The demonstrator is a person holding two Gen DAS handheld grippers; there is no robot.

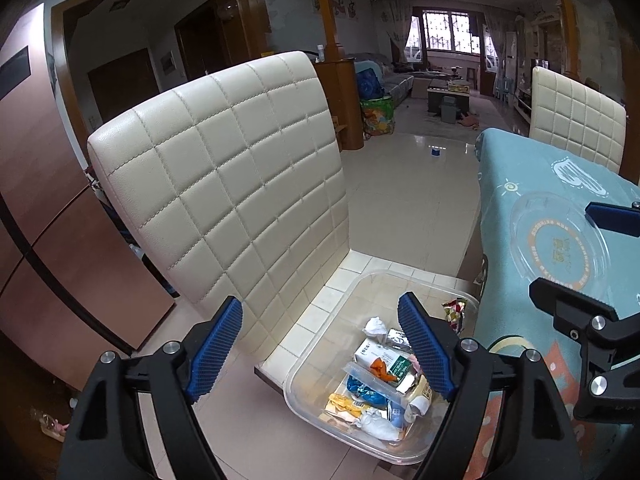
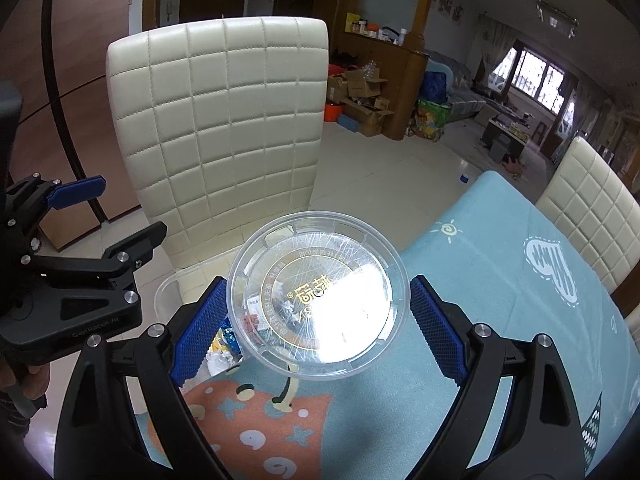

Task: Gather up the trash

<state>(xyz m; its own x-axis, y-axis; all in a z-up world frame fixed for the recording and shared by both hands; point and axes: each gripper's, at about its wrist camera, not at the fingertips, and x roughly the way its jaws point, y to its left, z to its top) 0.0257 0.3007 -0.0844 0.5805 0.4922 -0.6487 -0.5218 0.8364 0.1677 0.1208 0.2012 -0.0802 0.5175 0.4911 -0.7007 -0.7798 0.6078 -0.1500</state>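
Note:
A clear plastic bin [image 1: 308,364] sits on the cream chair seat [image 1: 332,284] and holds several pieces of trash [image 1: 380,380]: cartons, wrappers, crumpled paper. My left gripper [image 1: 320,352] is open and empty above the bin's near edge. A round clear plastic lid [image 2: 320,296] with gold print lies at the table's edge; it also shows in the left wrist view [image 1: 560,240]. My right gripper [image 2: 316,328] is open, its fingers on either side of the lid. Whether the pads touch the lid is not clear. The left gripper [image 2: 80,216] shows at the left of the right wrist view.
The table wears a light blue patterned cloth [image 2: 500,320]. A cream quilted chair back [image 1: 224,176] rises behind the bin. A second cream chair [image 2: 592,216] stands at the table's far side. Tiled floor [image 1: 408,184] lies beyond, with a brown cabinet [image 1: 40,208] at left.

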